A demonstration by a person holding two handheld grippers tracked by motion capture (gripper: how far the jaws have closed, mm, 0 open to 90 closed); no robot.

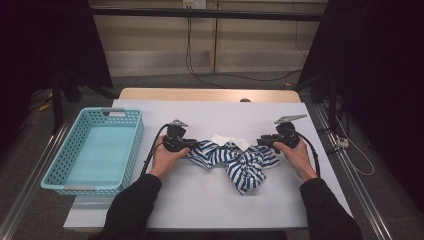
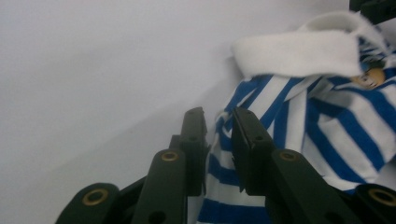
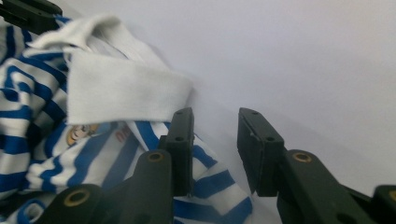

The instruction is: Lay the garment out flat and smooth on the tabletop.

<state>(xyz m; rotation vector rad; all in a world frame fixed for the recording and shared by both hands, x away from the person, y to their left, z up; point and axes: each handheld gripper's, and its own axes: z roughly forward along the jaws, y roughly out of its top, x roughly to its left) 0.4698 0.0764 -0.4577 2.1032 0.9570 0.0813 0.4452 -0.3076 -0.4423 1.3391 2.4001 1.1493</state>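
High view showed a crumpled blue-and-white striped shirt [image 1: 235, 159] mid-worktop [image 1: 210, 200], between the left tool [image 1: 196, 145] and right tool [image 1: 260, 142]. Both stood narrowly parted, pinching nothing. Loose cloth could snag a jaw and drag when lifted.

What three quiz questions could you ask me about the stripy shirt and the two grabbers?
1. True or false: the blue-and-white striped shirt lies inside the turquoise basket.
2. Which gripper has cloth between its jaws? A) left gripper B) right gripper C) neither
3. Fill in: the shirt's collar is plain ____.

Key
1. False. The shirt lies bunched on the white table, between the two grippers; the basket stands apart at the left.
2. A. Striped cloth sits in the narrow gap of the left gripper's jaws, which look slack; the right gripper's jaws stand open over bare table, beside the shirt's edge.
3. White.
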